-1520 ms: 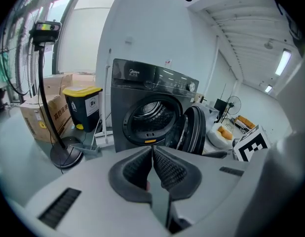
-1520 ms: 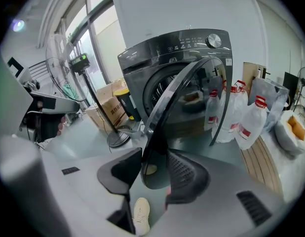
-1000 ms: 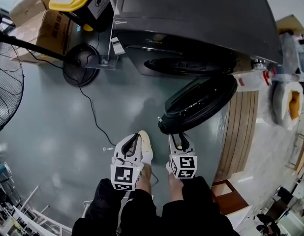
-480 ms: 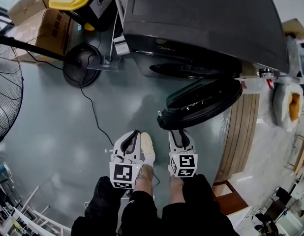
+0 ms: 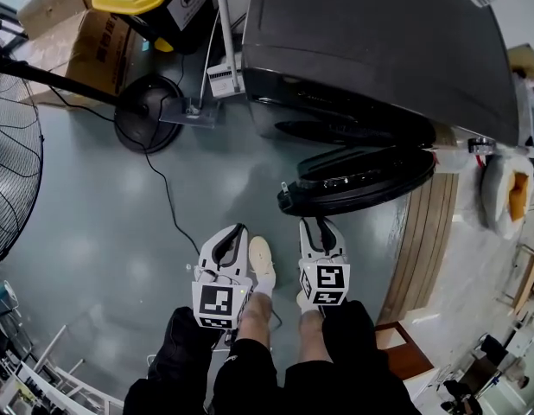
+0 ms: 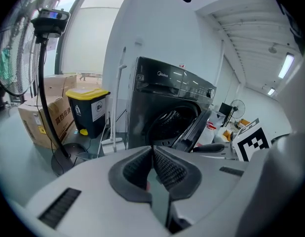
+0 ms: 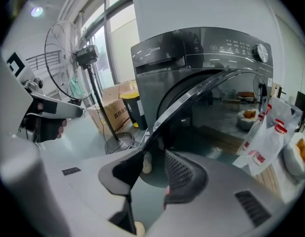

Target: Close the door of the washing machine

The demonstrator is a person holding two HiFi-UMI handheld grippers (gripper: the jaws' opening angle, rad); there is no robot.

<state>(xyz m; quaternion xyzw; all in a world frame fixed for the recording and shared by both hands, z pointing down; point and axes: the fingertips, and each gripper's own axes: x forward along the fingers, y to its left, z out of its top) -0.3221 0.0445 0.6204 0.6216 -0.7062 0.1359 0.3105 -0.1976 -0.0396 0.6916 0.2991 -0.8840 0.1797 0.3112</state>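
1. Grey-green shop floor (image 5: 94, 232). The dark washing machine (image 5: 379, 41) stands ahead of both claws, with a fan base (image 5: 146, 115) off to their left and wooden boards (image 5: 427, 240) off to their right.
2. The door (image 5: 362, 180) is open and swung well out from the machine front. Its hinge side is ahead and to the right of the right claw (image 5: 318, 227). Its free rim is just ahead of that claw's tips. The drum mouth (image 5: 336, 132) lies uncovered beyond it.
3. Right claw: jaws spread, and they have just been closing a little. The door rim runs down to the tip of the left jaw. No pad presses on it, and floor shows through the gap.
4. Left claw (image 5: 235, 236): pads pressed together, nothing between them. It sits beside the right claw, on its left, clear of the door.
5. Progress, my reading: none of the closing is done yet. What is left is to bear on the door, swing it back to the machine and press until the latch catches.
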